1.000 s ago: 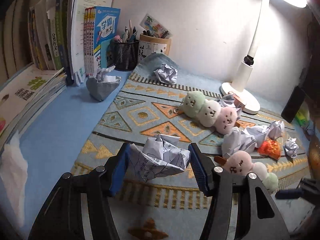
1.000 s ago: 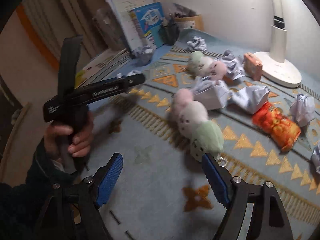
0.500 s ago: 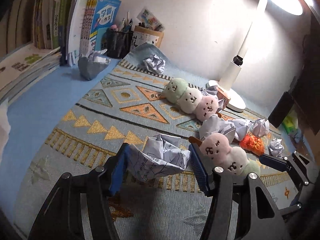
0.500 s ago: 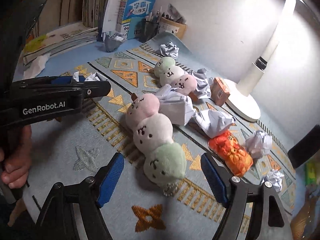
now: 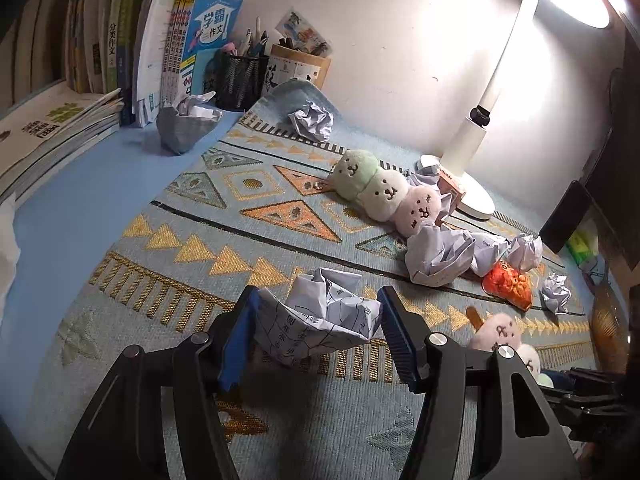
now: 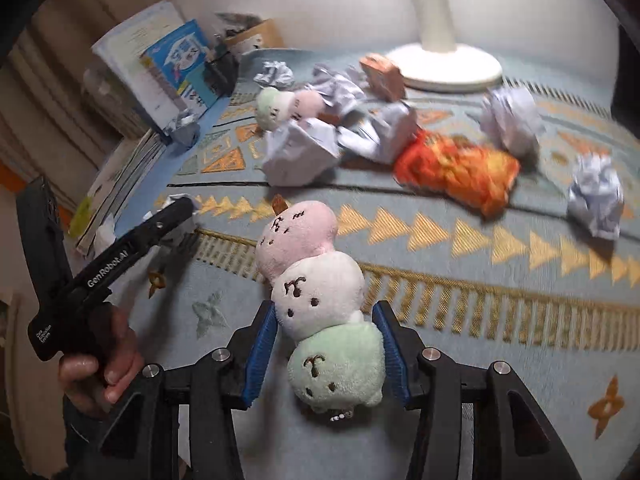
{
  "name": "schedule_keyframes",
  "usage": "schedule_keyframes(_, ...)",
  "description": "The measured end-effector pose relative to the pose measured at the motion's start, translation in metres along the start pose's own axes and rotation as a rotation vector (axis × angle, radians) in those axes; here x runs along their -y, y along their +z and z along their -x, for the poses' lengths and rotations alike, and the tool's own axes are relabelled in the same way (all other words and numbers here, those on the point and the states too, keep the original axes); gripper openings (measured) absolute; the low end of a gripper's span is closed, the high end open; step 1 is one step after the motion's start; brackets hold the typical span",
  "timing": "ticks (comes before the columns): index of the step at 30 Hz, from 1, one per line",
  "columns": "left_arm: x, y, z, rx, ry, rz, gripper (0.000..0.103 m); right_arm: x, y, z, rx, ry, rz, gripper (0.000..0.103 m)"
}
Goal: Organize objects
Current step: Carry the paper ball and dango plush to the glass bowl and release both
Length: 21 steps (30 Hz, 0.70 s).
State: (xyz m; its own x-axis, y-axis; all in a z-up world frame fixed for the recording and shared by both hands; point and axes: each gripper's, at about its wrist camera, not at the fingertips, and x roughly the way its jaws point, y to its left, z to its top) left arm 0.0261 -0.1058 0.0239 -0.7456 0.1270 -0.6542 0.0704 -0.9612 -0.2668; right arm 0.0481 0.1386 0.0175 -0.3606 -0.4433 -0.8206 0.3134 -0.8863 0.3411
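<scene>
While the left gripper point(image 5: 316, 330) is pinching a crumpled printed paper ball point(image 5: 320, 320) above the patterned rug point(image 5: 200, 216), the right gripper point(image 6: 326, 354) is squeezing a three-ball pastel plush skewer point(image 6: 316, 300) lying there.

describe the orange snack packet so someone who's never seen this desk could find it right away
Start at the white desk lamp base at the back of the patterned mat. In front of it lies a cluster of crumpled paper balls; the orange snack packet lies among them. It is the only bright orange, glossy thing there; its neighbours are white paper.

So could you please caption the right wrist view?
Right gripper closing around a three-ball plush toy on the patterned mat.
</scene>
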Motion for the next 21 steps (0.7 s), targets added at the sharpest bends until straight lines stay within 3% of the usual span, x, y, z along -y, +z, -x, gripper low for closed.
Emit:
schedule_keyframes(2, 0.001, 0.0, 0.002, 0.011, -0.004, -0.004, 0.057, 0.009, -0.004, 0.008, 0.027, 0.056, -0.015, 0.051)
schedule_keyframes(3, 0.001, 0.0, 0.003, 0.016, -0.003, -0.001, 0.057, 0.01, -0.005, 0.01, 0.022, 0.043, -0.017, 0.058)
schedule_keyframes(4, 0.0, 0.0, 0.004, 0.018, -0.003, 0.004, 0.057, 0.008, -0.006, 0.013, 0.024, 0.03, -0.009, 0.071)
schedule_keyframes(5, -0.001, 0.0, 0.004, 0.017, -0.007, 0.009, 0.057, 0.005, -0.007, 0.016, 0.034, 0.012, 0.007, 0.074)
schedule_keyframes(9, 0.0, 0.0, 0.002, 0.009, 0.001, 0.005, 0.057, -0.014, -0.016, 0.014, 0.067, -0.119, 0.126, 0.075)
schedule_keyframes(11, 0.005, 0.0, 0.002, 0.004, 0.022, -0.02, 0.057, -0.024, -0.02, 0.008, 0.073, -0.207, 0.191, 0.073)
schedule_keyframes(13, 0.015, -0.001, 0.005, 0.013, 0.041, -0.067, 0.057, -0.029, -0.025, -0.001, 0.081, -0.311, 0.257, 0.047)
schedule_keyframes(17, 0.044, -0.013, 0.022, 0.023, -0.012, -0.141, 0.057, -0.017, -0.024, 0.013, 0.116, -0.243, 0.182, 0.045)
schedule_keyframes(21, 0.087, -0.02, 0.045, 0.056, -0.123, -0.197, 0.057, 0.001, -0.02, 0.063, 0.228, -0.21, 0.089, 0.045)
